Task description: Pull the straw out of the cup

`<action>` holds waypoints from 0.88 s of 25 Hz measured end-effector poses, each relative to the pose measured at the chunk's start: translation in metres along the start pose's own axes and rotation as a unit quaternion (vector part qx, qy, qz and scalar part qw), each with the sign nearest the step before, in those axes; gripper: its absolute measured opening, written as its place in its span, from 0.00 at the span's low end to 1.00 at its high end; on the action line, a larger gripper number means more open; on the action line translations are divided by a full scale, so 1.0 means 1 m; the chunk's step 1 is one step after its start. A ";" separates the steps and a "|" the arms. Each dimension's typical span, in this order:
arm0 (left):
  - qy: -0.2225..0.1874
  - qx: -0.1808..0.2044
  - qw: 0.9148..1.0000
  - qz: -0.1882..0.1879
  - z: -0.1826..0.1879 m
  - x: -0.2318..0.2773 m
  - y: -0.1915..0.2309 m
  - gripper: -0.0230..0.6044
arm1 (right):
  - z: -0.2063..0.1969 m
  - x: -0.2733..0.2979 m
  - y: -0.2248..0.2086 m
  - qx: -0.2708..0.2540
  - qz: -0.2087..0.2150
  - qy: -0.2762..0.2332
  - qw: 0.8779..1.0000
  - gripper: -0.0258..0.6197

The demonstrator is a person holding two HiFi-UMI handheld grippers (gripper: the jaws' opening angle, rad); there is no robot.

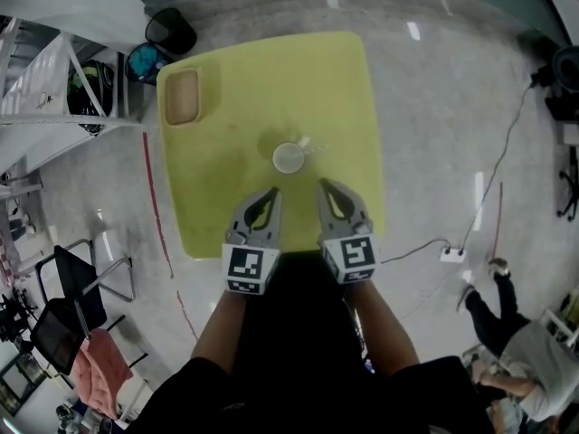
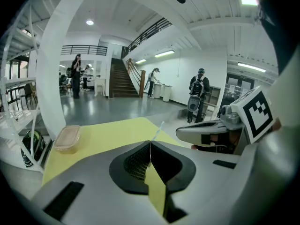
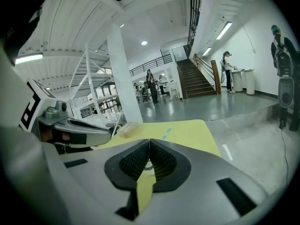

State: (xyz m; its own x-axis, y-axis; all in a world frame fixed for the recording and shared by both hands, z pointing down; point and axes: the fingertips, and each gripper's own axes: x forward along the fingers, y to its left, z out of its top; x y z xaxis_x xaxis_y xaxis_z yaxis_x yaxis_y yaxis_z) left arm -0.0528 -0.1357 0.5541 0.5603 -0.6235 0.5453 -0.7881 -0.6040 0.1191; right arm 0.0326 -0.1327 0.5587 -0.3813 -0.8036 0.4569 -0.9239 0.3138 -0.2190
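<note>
Cup (image 1: 289,158) (straw (image 2: 158,130) inside), just beyond right tool (image 1: 323,185)

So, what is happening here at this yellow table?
A person holds a two-jaw gripper in each hand over the near edge of the yellow table. The left gripper and the right gripper both have their jaws shut and hold nothing. Just ahead of them stands a cup with a straw in it, not yet touched. A shallow container sits at the far left corner.

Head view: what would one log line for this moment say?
straw: in cup | left claw: shut, empty | right claw: shut, empty | neither touches cup
</note>
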 end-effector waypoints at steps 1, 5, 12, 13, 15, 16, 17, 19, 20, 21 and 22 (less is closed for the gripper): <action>0.002 0.001 1.000 0.002 -0.001 0.000 0.002 0.11 | 0.000 0.003 0.000 0.000 0.001 0.001 1.000 0.06; 0.009 -0.004 1.000 0.011 -0.007 0.001 0.005 0.11 | -0.002 0.010 -0.005 0.004 -0.001 0.003 1.000 0.07; 0.019 -0.009 1.000 0.017 -0.011 0.004 0.014 0.11 | -0.004 0.027 -0.010 0.013 0.006 0.007 1.000 0.07; 0.020 -0.010 1.000 0.019 -0.011 0.004 0.015 0.11 | -0.004 0.029 -0.010 0.014 0.007 0.007 1.000 0.07; 0.024 -0.010 0.999 0.023 -0.012 0.003 0.019 0.11 | -0.005 0.034 -0.012 0.016 0.007 0.011 1.000 0.07; 0.025 -0.011 0.999 0.026 -0.013 0.003 0.021 0.11 | -0.005 0.036 -0.013 0.017 0.007 0.013 1.000 0.07; 0.026 -0.012 0.999 0.029 -0.013 0.003 0.023 0.11 | -0.006 0.038 -0.014 0.019 0.006 0.014 1.000 0.07; 0.028 -0.015 0.999 0.033 -0.016 0.002 0.026 0.11 | -0.009 0.040 -0.016 0.025 0.004 0.015 1.000 0.07; 0.029 -0.017 0.999 0.035 -0.017 0.001 0.027 0.11 | -0.011 0.041 -0.017 0.027 0.003 0.015 1.000 0.07; 0.030 -0.018 0.999 0.036 -0.018 0.001 0.029 0.11 | -0.012 0.042 -0.018 0.029 0.002 0.014 0.999 0.07; 0.030 -0.019 0.999 0.037 -0.018 0.001 0.030 0.11 | -0.013 0.044 -0.019 0.032 0.002 0.013 0.999 0.07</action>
State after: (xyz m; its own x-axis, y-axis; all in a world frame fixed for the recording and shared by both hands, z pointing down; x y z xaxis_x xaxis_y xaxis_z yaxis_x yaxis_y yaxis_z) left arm -0.0808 -0.1457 0.5736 0.4850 -0.6339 0.6025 -0.8364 -0.5375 0.1077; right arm 0.0331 -0.1673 0.5940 -0.3865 -0.7888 0.4779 -0.9187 0.2834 -0.2752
